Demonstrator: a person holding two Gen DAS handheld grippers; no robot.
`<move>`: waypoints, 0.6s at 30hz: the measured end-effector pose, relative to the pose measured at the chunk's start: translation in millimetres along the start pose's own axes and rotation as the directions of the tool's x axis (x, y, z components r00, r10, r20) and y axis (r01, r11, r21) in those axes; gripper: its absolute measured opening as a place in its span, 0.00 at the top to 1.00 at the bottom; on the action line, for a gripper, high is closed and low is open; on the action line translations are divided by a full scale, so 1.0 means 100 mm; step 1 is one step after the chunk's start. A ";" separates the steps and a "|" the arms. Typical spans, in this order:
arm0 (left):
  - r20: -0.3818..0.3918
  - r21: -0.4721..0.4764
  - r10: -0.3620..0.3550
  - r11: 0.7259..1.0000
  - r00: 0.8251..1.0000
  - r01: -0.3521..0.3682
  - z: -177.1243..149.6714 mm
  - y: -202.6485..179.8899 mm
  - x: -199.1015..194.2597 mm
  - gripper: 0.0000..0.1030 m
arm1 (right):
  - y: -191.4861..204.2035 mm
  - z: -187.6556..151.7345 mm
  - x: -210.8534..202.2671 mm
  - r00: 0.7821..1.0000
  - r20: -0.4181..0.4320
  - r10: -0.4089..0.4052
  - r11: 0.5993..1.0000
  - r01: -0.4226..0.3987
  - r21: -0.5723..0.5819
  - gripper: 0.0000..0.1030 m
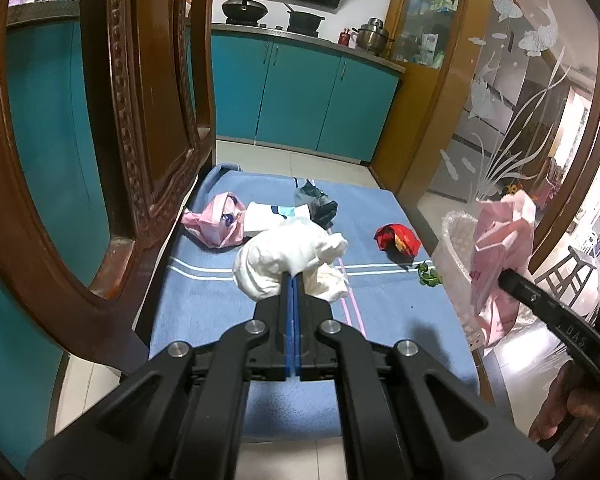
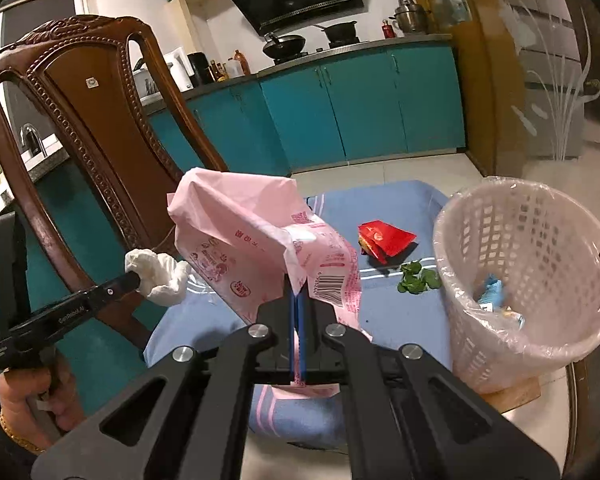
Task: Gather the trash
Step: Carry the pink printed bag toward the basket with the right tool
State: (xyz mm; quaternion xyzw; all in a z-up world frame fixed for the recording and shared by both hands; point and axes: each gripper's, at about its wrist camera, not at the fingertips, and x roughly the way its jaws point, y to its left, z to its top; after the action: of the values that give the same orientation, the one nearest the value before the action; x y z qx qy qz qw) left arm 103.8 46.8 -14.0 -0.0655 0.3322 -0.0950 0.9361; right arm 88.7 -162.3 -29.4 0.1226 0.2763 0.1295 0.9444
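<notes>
My left gripper (image 1: 292, 276) is shut on a crumpled white tissue wad (image 1: 284, 260), held above the blue towel (image 1: 204, 304); the same wad (image 2: 158, 276) shows at the left of the right wrist view. My right gripper (image 2: 299, 286) is shut on a pink printed plastic wrapper (image 2: 252, 240), lifted over the towel beside the basket; that wrapper (image 1: 500, 248) hangs in front of the white lattice basket (image 1: 458, 240) in the left wrist view. The basket (image 2: 540, 264), lined with clear plastic, holds some scraps. A red wrapper (image 2: 384, 238), green leaves (image 2: 418, 278) and another pink wrapper (image 1: 216, 224) lie on the towel.
A carved wooden chair back (image 2: 84, 120) stands at the left, close to the left gripper. A white packet (image 1: 276, 216) and a dark plastic bag (image 1: 320, 204) lie at the towel's far side. Teal kitchen cabinets (image 2: 360, 112) and tiled floor are beyond. A glass door (image 1: 520, 120) is at right.
</notes>
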 end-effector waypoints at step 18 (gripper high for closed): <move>-0.003 0.013 0.007 1.000 1.000 -0.007 -0.01 0.00 0.02 0.99 | 0.05 -0.05 0.07 1.000 -0.021 -0.018 0.999 0.017 -0.035 0.98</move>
State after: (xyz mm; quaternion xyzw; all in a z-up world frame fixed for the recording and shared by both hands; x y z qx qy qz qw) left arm 104.6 46.4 -15.4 -0.0582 0.3334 -0.0941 0.9363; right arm 90.7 -155.2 -35.0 0.1024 0.2851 0.1272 0.9445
